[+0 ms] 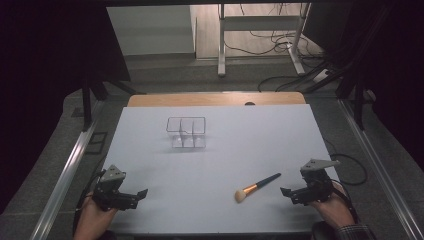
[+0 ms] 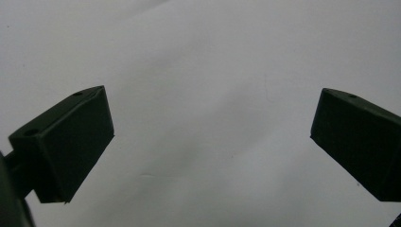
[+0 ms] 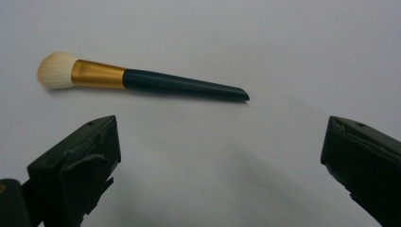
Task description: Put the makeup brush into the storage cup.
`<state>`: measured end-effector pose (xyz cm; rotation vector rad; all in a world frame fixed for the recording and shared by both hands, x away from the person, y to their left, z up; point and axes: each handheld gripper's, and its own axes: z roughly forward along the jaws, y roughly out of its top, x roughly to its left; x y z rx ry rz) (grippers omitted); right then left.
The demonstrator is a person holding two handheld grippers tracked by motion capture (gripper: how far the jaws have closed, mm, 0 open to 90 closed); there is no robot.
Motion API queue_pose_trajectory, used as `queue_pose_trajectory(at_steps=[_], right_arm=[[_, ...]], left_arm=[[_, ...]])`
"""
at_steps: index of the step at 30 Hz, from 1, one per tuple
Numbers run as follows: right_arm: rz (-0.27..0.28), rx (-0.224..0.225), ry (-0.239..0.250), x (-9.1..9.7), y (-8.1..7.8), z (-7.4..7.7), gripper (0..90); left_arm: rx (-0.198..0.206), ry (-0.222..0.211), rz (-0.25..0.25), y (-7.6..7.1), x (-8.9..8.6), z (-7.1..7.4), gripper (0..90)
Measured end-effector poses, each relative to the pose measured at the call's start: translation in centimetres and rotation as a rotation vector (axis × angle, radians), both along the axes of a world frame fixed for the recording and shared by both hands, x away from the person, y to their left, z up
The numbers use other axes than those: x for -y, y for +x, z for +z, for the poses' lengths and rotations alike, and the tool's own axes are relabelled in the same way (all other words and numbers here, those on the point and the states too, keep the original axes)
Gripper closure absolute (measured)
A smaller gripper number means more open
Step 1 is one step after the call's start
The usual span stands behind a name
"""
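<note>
I have the makeup brush [image 1: 256,187] lying flat on the white bench [image 1: 215,150], near the front edge and just ahead of my right gripper [image 1: 286,191], its pale bristle head toward me and the dark handle angling away to the right. In the right gripper view the brush [image 3: 142,79] lies across the frame beyond the jaws, which stand wide apart with nothing between them. My left gripper [image 1: 141,193] rests at the front left, well apart from the brush, its jaws likewise spread wide and empty over bare bench [image 2: 203,71]. I judge the brush light and stiff along the handle, with a soft head that would crush or splay if pinched; the gold ferrule [image 3: 98,74] looks smooth and may slip. I would take it on the dark handle, near the middle. The clear organizer [image 1: 186,132] farther back is hard to read: its walls are see-through, and I cannot tell how its compartments divide or whether anything sits in them.
</note>
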<state>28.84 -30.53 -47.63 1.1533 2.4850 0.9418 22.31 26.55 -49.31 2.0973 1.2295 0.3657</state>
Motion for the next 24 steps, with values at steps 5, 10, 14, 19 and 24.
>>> queue_pose_trajectory(at_steps=[5, 10, 14, 19, 24], right_arm=[[0.005, 0.001, -0.008, -0.08, 0.0, -0.05, 0.0], [0.001, 0.004, -0.009, 0.02, -0.05, -0.05, 0.0], [0.002, -0.001, -0.018, -0.05, -0.1, -0.07, 0.0], [0.011, -0.002, -0.032, -0.18, -0.15, -0.12, 0.0], [0.011, -0.005, -0.045, -0.31, -0.11, -0.17, 0.0]], left_arm=[[-0.005, -0.003, 0.012, -0.03, -0.06, 0.1, 1.3], [-0.021, -0.005, 0.016, 0.09, 0.12, 0.12, 1.6], [-0.018, -0.004, 0.014, 0.11, 0.15, 0.15, 1.4], [-0.017, -0.004, 0.017, 0.11, 0.12, 0.15, 1.4], [-0.01, 0.008, 0.015, 0.06, 0.18, 0.11, 1.2]])
